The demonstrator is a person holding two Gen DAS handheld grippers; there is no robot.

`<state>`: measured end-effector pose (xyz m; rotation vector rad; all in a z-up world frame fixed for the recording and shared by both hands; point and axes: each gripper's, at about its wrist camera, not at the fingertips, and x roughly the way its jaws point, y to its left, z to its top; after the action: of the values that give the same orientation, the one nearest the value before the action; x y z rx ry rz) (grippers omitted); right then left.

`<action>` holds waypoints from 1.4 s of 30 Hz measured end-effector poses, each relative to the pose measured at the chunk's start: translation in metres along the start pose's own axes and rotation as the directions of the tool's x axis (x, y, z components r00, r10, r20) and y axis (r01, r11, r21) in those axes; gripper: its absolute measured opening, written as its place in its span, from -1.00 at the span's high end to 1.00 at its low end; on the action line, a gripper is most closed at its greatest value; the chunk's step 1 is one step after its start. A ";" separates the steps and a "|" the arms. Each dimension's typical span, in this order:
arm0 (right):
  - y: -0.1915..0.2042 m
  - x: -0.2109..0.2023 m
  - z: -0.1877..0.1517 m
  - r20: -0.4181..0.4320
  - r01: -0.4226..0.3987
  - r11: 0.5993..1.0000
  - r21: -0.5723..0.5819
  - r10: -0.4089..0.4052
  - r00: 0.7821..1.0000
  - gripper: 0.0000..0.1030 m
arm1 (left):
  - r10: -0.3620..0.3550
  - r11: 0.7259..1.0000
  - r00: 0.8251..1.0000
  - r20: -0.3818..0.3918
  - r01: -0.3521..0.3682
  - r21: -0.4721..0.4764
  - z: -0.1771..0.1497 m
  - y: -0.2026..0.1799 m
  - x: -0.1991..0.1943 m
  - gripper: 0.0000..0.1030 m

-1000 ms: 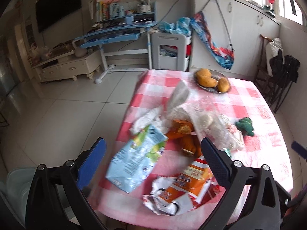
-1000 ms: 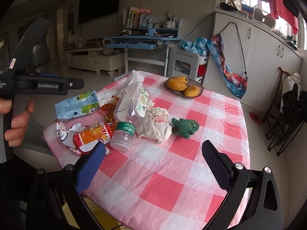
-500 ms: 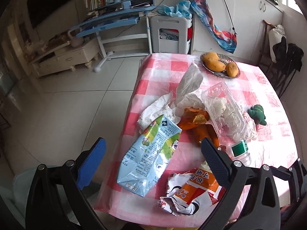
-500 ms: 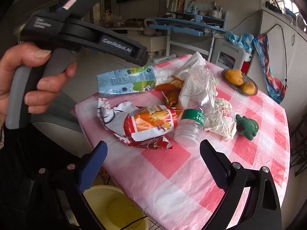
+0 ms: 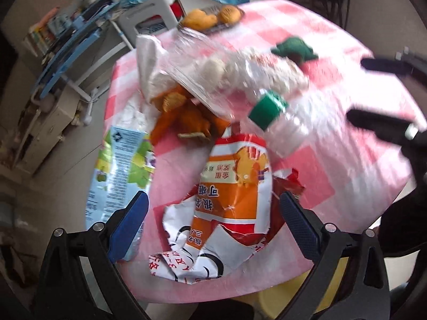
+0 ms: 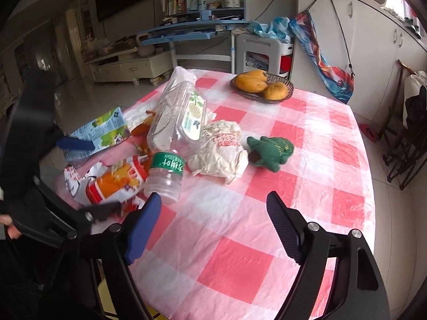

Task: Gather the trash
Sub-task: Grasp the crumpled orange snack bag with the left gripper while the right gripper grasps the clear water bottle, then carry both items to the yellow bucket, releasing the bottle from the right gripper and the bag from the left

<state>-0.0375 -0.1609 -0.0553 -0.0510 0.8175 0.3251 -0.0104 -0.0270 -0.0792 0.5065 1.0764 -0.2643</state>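
Trash lies on a pink checked table (image 6: 267, 261). An orange and white snack wrapper (image 5: 229, 200) lies at the near edge, also in the right wrist view (image 6: 114, 181). Beside it are a blue-green bag (image 5: 120, 168), orange peel (image 5: 184, 117), a clear bottle with a green label (image 6: 166, 172), a clear plastic box (image 6: 178, 117) and a crumpled white wrapper (image 6: 221, 154). My left gripper (image 5: 213, 224) is open, its fingers on either side of the orange wrapper. My right gripper (image 6: 213, 229) is open and empty above the table's near part.
A green knitted toy (image 6: 271, 150) and a basket of mangoes (image 6: 263, 86) sit further back on the table. A yellow bin (image 5: 299, 290) stands under the table's near edge. A blue desk (image 6: 197, 29), white stool and cabinets stand behind.
My left gripper has dropped and swung in over the orange wrapper. My right gripper has drawn back to the right, over the open tablecloth.
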 end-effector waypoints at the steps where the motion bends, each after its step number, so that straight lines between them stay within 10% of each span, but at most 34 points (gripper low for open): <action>1: -0.002 0.000 0.000 0.006 -0.003 1.000 0.008 0.003 1.000 -0.52 | -0.011 1.000 1.000 -0.009 0.012 0.014 -0.001 -0.004 0.002 -0.71; 5: -0.012 -0.002 0.002 0.014 -0.022 0.999 0.031 0.022 1.000 -0.52 | -0.129 0.992 0.992 -0.001 0.129 0.008 0.001 -0.011 0.001 0.22; 7: -0.013 -0.003 0.002 0.017 -0.024 0.999 0.037 0.024 1.000 -0.52 | -0.156 0.988 0.987 0.023 0.157 -0.012 0.001 -0.008 -0.006 0.30; 17: 0.007 0.006 0.019 0.049 -0.139 0.990 0.020 0.138 0.989 -0.49 | -0.161 0.901 0.927 0.338 0.278 -0.333 -0.001 0.060 -0.069 0.31; 25: 0.023 0.068 0.050 -0.028 -0.186 0.981 0.061 0.188 0.982 -0.24 | -0.091 0.796 0.916 0.390 0.302 -0.524 -0.012 0.110 -0.079 0.29; 42: 0.014 0.058 0.046 0.027 -0.200 0.973 0.112 0.198 0.980 -0.21 | -0.043 0.773 0.915 0.401 0.285 -0.567 -0.016 0.120 -0.078 0.28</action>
<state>0.0277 -0.1244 -0.0648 0.1419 0.8259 0.4664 -0.0052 0.0817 0.0155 -0.2362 0.7721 -0.1388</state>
